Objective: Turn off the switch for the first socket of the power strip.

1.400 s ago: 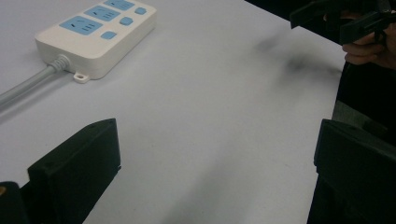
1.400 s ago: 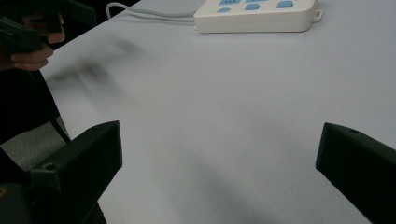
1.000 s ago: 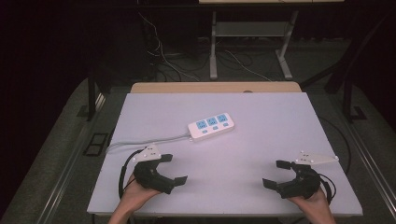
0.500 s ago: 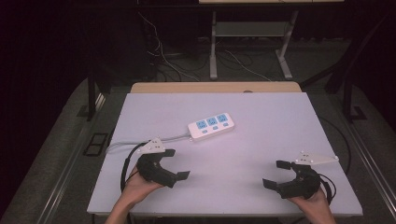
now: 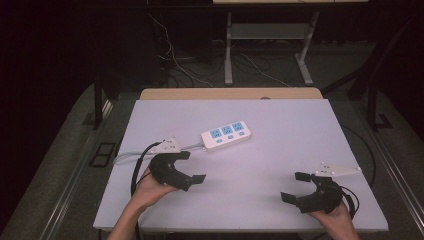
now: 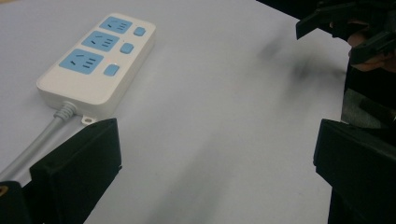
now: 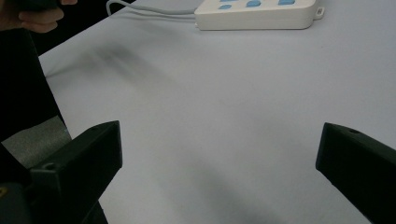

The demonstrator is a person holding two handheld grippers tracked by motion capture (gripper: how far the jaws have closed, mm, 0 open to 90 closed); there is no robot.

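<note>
Lying flat mid-way across the white tabletop (image 5: 280, 150), cord trailing left, a white power strip (image 5: 226, 135) is waiting within reach. The left claw (image 5: 192, 166), nearest it, and the right claw (image 5: 296, 186) are gaping wide, holding nothing.

The left gripper (image 5: 192, 166) has moved, seemingly nearer the power strip (image 5: 226, 135).

Power strip (image 5: 226, 135) mid-table (image 5: 300, 130); left gripper (image 5: 192, 166) near it (fingers apart), right gripper (image 5: 296, 186) well apart.
</note>
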